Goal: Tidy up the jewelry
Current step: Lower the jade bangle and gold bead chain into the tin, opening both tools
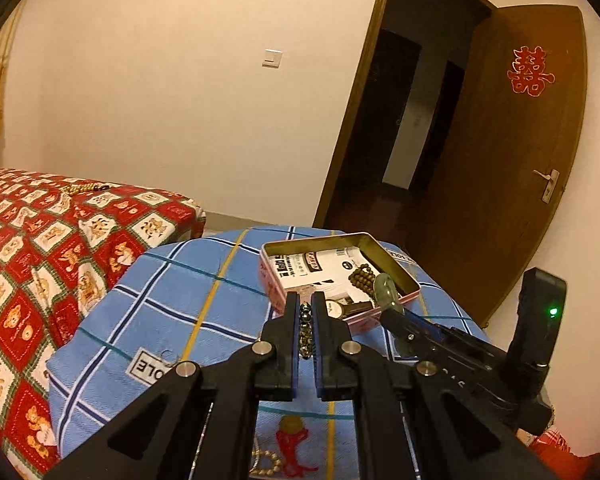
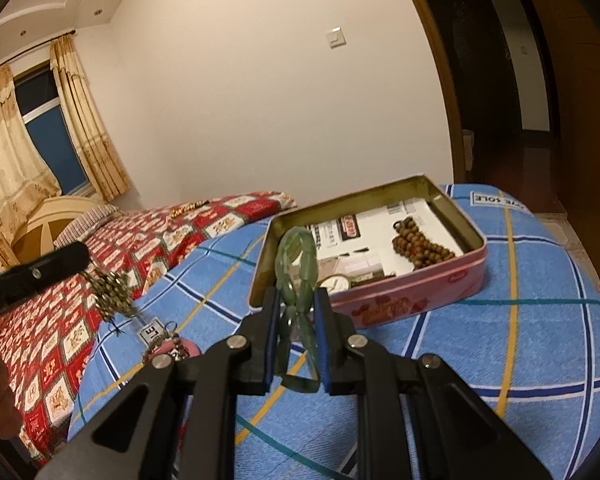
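Observation:
An open pink tin (image 1: pixel 410 280) (image 2: pixel 476 260) sits on a blue checked cloth. It holds brown wooden beads (image 1: pixel 362 276) (image 2: pixel 420 246) and a watch (image 1: pixel 338 309) (image 2: pixel 334 282). My left gripper (image 1: pixel 306 308) is shut on a dark metallic bead bracelet (image 1: pixel 305 334), just before the tin's near edge. The same bracelet hangs from it in the right wrist view (image 2: pixel 110 290). My right gripper (image 2: pixel 296 304) is shut on a green jade bracelet (image 2: pixel 296 264) at the tin's near left corner. In the left wrist view the jade bracelet (image 1: pixel 386 290) is over the tin's near right side.
A red patterned bedspread (image 1: pixel 40 240) (image 2: pixel 60 320) lies to the left with gold beads (image 1: pixel 82 189) (image 2: pixel 186 209) on it. More jewelry lies on the blue cloth: pearl-like beads (image 1: pixel 266 462), a red coral piece (image 1: pixel 294 446) and a pink item (image 2: pixel 180 350). An open door (image 1: pixel 512 140) stands beyond.

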Tool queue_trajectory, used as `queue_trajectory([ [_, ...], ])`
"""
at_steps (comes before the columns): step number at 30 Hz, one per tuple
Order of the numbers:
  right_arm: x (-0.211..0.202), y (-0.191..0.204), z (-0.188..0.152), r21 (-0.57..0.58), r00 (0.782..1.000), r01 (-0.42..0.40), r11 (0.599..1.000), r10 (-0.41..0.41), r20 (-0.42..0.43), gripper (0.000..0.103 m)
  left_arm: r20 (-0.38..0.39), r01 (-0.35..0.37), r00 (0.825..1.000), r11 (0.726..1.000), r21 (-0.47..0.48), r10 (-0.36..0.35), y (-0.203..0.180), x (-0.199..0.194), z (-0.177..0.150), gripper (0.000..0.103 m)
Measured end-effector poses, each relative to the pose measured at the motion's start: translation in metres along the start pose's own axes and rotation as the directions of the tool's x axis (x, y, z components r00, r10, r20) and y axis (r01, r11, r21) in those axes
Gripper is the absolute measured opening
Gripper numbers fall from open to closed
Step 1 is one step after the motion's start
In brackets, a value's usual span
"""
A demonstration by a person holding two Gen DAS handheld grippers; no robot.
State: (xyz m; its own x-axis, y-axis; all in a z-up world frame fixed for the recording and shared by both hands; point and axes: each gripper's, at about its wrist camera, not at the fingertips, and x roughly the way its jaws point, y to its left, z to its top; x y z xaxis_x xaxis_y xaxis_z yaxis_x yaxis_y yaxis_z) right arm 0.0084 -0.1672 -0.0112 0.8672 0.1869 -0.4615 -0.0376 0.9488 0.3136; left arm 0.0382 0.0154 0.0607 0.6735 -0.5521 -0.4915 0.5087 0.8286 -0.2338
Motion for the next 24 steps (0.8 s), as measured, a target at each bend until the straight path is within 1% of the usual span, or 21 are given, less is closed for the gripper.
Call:
queue_trajectory([
  [3, -0.005, -0.006, 0.004, 0.019, 1.0, -0.013, 1.0, 0.012, 0.016, 0.02, -0.007, 0.016, 1.0, 1.0, 0.004, -0.016, -0.006, 0.01, 0.002, 0.004],
  [6, -0.002, -0.013, 0.011, 0.041, 1.0, -0.021, 0.999, 0.021, 0.01, 0.02, -0.008, 0.031, 0.999, 0.999, 0.015, -0.031, -0.013, 0.022, 0.01, 0.004],
  [10, 0.005, -0.025, 0.024, 0.034, 1.0, 0.008, 0.999, -0.009, 0.007, 0.02, 0.004, 0.063, 0.998, 0.998, 0.016, -0.063, -0.02, 0.043, 0.028, 0.004],
  [15, 0.026, -0.043, 0.052, 0.043, 0.998, 0.056, 0.998, -0.056, 0.019, 0.02, 0.026, 0.085, 0.996, 0.996, 0.002, -0.085, -0.024, 0.074, 0.05, 0.004],
  [17, 0.038, -0.05, 0.06, 0.054, 0.998, 0.065, 0.996, -0.066, 0.011, 0.02, 0.029, 0.083, 0.996, 0.997, -0.005, -0.083, -0.023, 0.089, 0.055, 0.004],
  [19, 0.057, -0.056, 0.065, 0.059, 0.997, 0.072, 0.996, -0.071, -0.015, 0.02, 0.025, 0.066, 0.998, 0.998, -0.008, -0.066, -0.022, 0.107, 0.055, 0.004],
  [21, 0.073, -0.06, 0.064, 0.06, 0.996, 0.085, 0.995, -0.082, -0.045, 0.02, -0.003, 0.061, 0.998, 0.998, -0.025, -0.061, -0.017, 0.131, 0.051, 0.004],
  [24, 0.093, -0.068, 0.057, 0.076, 0.992, 0.093, 0.993, -0.086, -0.098, 0.02, -0.053, 0.021, 0.998, 1.0, -0.018, -0.022, -0.016, 0.156, 0.044, 0.004],
])
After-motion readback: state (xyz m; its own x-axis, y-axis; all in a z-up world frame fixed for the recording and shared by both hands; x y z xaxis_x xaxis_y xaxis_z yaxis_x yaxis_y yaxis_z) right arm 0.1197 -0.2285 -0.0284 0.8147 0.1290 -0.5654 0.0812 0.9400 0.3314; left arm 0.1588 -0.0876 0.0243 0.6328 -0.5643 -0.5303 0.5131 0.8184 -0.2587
